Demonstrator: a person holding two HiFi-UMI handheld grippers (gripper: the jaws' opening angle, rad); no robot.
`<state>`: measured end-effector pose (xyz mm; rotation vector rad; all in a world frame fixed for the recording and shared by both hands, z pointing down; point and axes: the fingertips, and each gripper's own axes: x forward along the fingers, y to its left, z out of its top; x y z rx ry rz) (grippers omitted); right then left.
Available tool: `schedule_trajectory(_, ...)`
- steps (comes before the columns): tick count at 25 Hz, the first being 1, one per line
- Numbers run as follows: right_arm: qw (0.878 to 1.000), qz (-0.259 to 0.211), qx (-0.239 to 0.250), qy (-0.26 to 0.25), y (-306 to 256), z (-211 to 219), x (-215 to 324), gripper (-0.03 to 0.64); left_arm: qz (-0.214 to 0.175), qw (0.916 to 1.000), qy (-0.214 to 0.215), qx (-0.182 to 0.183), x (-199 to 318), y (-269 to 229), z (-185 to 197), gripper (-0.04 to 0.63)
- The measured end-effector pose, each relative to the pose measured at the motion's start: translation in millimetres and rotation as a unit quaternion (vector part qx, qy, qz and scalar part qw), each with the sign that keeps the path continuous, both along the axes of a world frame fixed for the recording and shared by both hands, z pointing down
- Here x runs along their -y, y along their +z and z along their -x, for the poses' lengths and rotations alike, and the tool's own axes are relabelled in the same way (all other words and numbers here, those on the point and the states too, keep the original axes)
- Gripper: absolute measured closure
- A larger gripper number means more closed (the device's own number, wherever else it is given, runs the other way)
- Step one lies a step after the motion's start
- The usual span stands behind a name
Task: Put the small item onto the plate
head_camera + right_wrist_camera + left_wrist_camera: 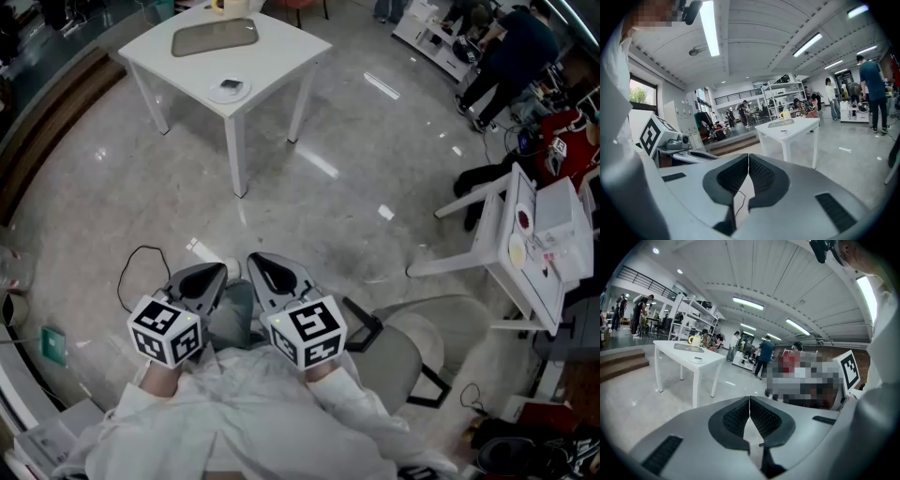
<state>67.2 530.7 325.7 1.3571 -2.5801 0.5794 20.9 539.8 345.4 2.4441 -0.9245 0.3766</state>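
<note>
Left tool: the left tool (749, 401) is clenched, its ribbed pads meeting along one line with nothing between them; it is held low, close against the person's chest.
Right tool: the right tool (748, 159) is likewise clenched and empty, just beside the left one, both noses aimed forward over the floor (309, 197).
Table: a white table (281, 56) stands well apart from both tools, across a stretch of bare floor.
Plate: a small white plate (230, 90) sits near the table's nearest corner.
Small item: something greyish shows on or at the plate, but it is too small to tell whether this is the item or only part of the plate.
Other things: a grey tray (214, 37) lies toward the middle of the table, and a yellow cup (695, 340) stands by the far edge.
Progress: judged from this, handling has not begun; neither tool carries anything or is within reach.
Left to do: approach the table, find the item, grasp it, set it on the plate.
</note>
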Motion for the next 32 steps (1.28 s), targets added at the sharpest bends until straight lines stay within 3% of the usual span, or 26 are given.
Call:
schedule_trajectory(14,1.0,-0.009,-0.007,0.025,-9.5,17.4,153.6,0.601,0.005,0.9991,0.021,-0.035,152.5,-15.2,16.2,0.583)
schedule_trajectory(20,0.999,-0.035,-0.001,0.021,-28.0,45.6,222.5,0.601,-0.021,0.9981,0.055,-0.018,219.6,-29.7,27.6,0.583)
schedule_trajectory(32,0.998,-0.017,-0.012,0.057,-12.2,48.5,277.6,0.601,-0.022,0.9966,0.079,-0.009,281.8,-15.7,37.6,0.583)
